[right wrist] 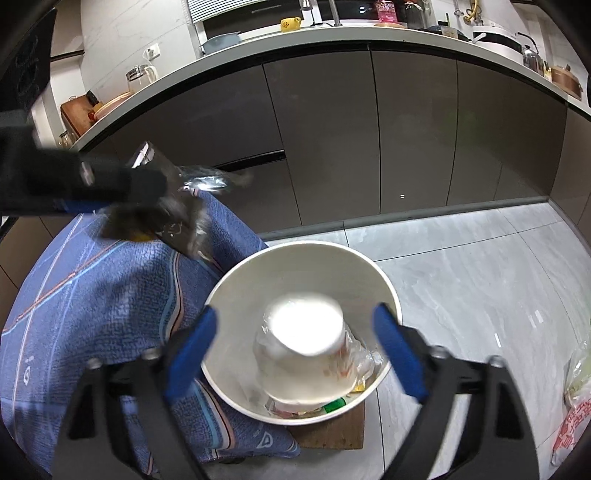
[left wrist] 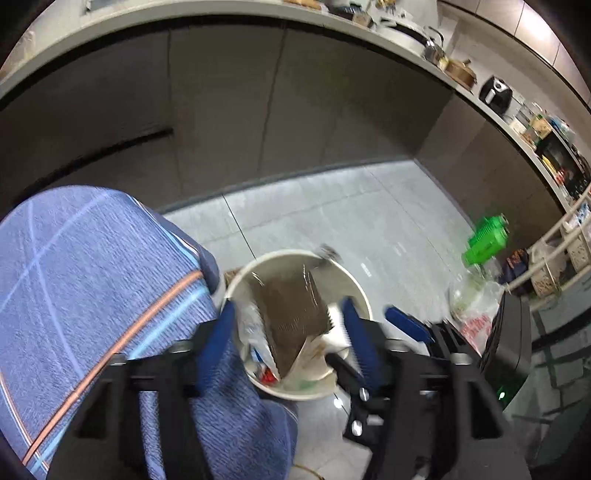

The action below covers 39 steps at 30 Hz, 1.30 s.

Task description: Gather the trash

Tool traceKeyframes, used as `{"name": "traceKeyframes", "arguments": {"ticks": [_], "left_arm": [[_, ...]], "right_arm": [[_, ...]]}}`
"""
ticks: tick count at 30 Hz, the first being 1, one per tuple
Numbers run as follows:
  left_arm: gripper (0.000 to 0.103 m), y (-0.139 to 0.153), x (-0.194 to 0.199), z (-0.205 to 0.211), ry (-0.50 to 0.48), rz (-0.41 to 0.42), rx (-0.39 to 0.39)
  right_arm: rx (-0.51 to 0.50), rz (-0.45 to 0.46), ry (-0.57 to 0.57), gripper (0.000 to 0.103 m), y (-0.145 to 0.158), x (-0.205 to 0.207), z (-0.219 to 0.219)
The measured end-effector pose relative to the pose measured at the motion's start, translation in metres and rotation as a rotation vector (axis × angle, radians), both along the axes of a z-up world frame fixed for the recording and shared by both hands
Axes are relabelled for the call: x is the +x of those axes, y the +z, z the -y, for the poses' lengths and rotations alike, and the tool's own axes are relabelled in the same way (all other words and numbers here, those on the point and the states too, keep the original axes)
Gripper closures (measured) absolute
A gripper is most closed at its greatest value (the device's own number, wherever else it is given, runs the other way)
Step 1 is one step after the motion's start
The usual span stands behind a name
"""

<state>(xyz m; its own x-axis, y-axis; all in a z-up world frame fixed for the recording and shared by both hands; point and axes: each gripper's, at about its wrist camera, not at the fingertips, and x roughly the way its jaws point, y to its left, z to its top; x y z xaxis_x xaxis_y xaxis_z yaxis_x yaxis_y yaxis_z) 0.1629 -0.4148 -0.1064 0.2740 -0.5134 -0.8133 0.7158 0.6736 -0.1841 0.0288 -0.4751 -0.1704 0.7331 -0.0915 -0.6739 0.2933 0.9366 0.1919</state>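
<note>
I held both claws spread over the white bin (right wrist: 236,295), my right gripper (right wrist: 295,350) empty above the paper cup (right wrist: 306,354) lying inside, my left gripper (left wrist: 291,332) open above the brown wrapper (left wrist: 291,317), so trash landed inside.

Dark grey cabinet doors (right wrist: 332,140) are running along a kitchen under a pale worktop (right wrist: 258,55), which is carrying a glass jar (right wrist: 138,77), a yellow cup (right wrist: 290,23), a kettle (right wrist: 532,55) and a wooden pot (right wrist: 565,81). Pale grey floor tiles (right wrist: 480,280) are catching the overhead light. A blue patterned cloth (right wrist: 96,295) is draping over a seat at the left. Farther along the worktop, a black appliance (left wrist: 496,92) is standing.
</note>
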Motion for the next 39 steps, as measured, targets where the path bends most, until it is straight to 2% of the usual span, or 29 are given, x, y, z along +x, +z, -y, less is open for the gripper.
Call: {"name": "traceKeyframes", "arguments": {"ticks": [1, 3, 5, 11, 19, 28, 33, 39], "left_arm": [[0.031, 0.002, 0.0, -0.002, 0.008, 0.013, -0.011], [0.015, 0.006, 0.0, -0.008, 0.035, 0.032, -0.027], [0.009, 0.009, 0.002, -0.015, 0.08, 0.049, -0.043], [0.009, 0.015, 0.004, -0.038, 0.157, 0.03, -0.08], [0.009, 0.034, -0.011, -0.08, 0.218, 0.082, -0.095], [0.009, 0.072, -0.042, -0.147, 0.338, 0.221, -0.077], [0.009, 0.081, -0.057, -0.192, 0.432, 0.247, -0.032], [0.009, 0.085, -0.08, -0.235, 0.505, 0.263, 0.018]], "right_arm": [[0.003, -0.002, 0.007, 0.011, -0.001, -0.001, 0.0], [0.003, -0.003, 0.005, 0.004, -0.002, -0.004, 0.0], [0.013, -0.01, 0.004, 0.004, -0.003, -0.007, 0.0], [0.035, -0.027, -0.011, 0.004, -0.002, -0.013, -0.003], [0.031, 0.0, -0.01, 0.004, 0.019, -0.021, -0.018], [-0.052, 0.039, -0.005, 0.004, 0.078, -0.027, -0.048], [-0.091, 0.078, 0.024, 0.004, 0.117, -0.031, -0.076], [-0.096, 0.089, 0.055, 0.004, 0.149, -0.033, -0.115]]}}
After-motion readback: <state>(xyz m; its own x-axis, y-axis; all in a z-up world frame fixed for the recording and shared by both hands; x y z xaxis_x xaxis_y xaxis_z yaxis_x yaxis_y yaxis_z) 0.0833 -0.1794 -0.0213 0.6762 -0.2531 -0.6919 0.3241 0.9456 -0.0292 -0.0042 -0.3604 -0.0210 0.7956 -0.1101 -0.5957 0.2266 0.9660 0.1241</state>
